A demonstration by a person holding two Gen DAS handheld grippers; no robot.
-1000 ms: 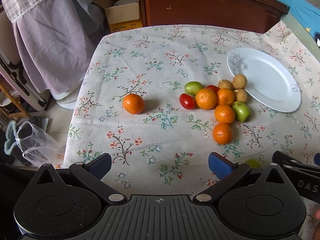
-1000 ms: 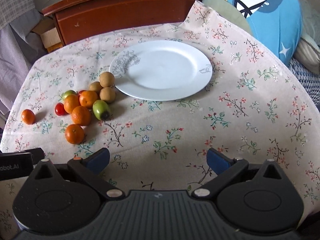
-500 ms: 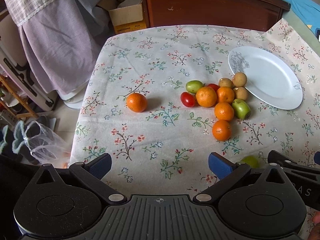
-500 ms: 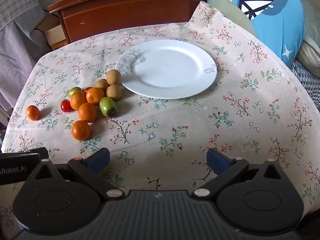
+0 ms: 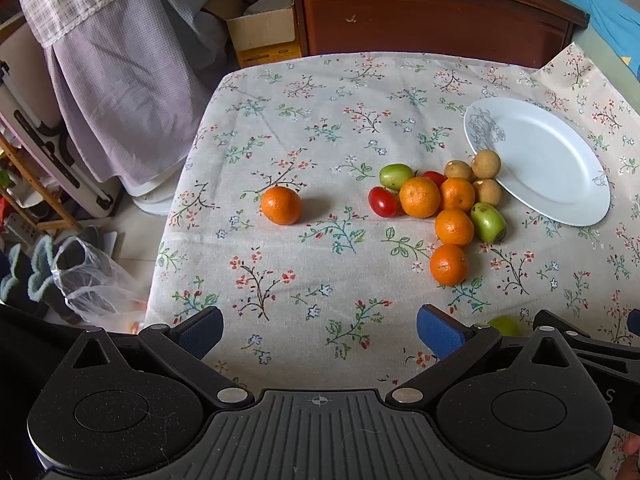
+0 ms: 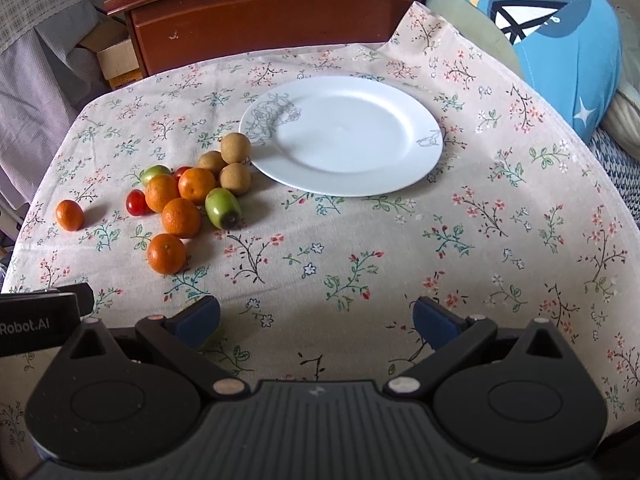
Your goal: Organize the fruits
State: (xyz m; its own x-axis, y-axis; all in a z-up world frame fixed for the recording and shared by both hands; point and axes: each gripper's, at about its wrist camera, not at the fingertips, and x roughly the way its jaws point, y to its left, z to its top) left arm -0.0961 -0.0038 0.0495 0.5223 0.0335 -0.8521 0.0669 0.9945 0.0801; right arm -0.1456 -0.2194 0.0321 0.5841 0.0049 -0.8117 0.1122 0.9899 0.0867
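black ribbed tool (image 5: 320, 330) bodies, blue pads (image 6: 430, 322), 2 silver screws each

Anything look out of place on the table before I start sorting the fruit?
One orange sits alone, well apart from the main fruit cluster. A green fruit lies near the table's front edge, half hidden behind the left gripper. The plate holds nothing; nothing spilled or damaged.

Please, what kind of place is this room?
Probably a lived-in home, perhaps a bedroom: a floral tablecloth over the table, a dark wooden headboard-like panel behind it, and a cardboard box on the floor.
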